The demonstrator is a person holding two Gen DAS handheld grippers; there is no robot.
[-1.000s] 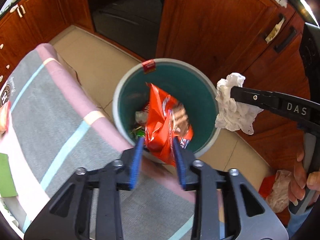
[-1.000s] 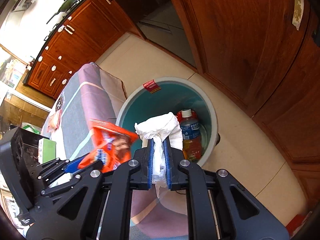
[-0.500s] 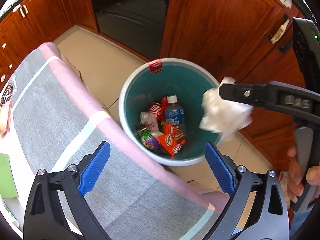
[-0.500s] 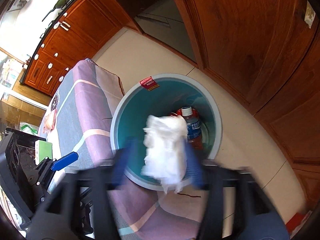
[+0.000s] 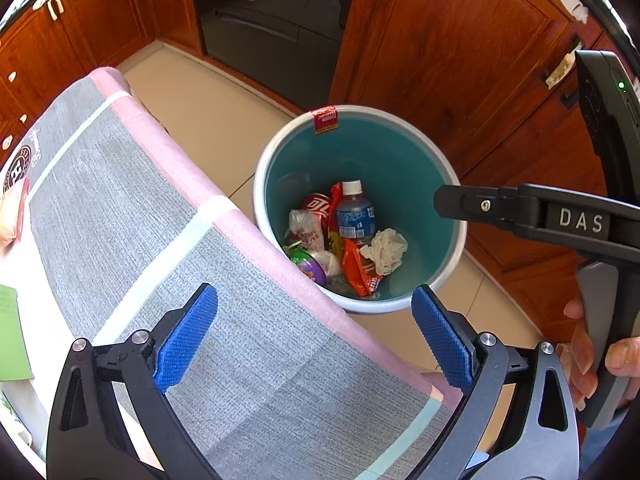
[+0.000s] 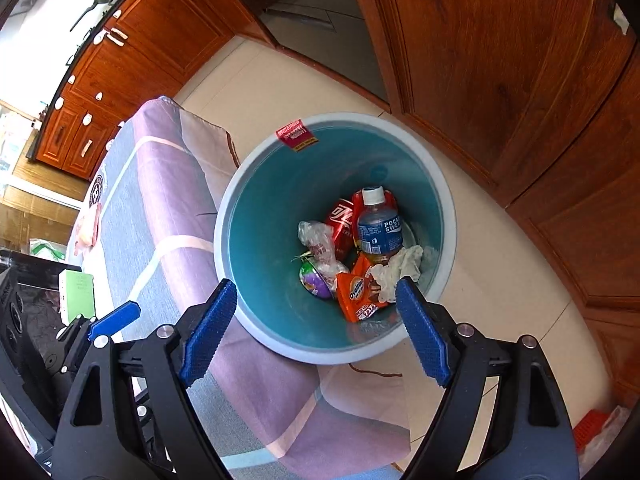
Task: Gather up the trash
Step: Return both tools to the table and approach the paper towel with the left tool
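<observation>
A round bin (image 5: 404,128) (image 6: 256,168), teal inside with a pale rim, stands on the floor by the table. In it lie an orange snack wrapper (image 5: 360,268) (image 6: 354,292), a crumpled white tissue (image 5: 386,250) (image 6: 400,268), a plastic bottle (image 5: 354,212) (image 6: 378,224), a red can (image 6: 340,220) and other wrappers. My left gripper (image 5: 316,334) is open and empty over the table edge, just short of the bin. My right gripper (image 6: 316,334) is open and empty above the bin's near rim; its finger also shows in the left wrist view (image 5: 480,206).
A table with a grey and pink striped cloth (image 5: 160,240) (image 6: 160,208) stands left of the bin. A green note (image 5: 10,332) and a packet (image 5: 12,216) lie on it. Wooden cabinets (image 5: 440,40) stand behind the bin. A tiled floor (image 6: 500,300) surrounds it.
Both grippers opened. The orange wrapper fell from the left gripper and the white tissue from the right one; both now lie in the bin.
</observation>
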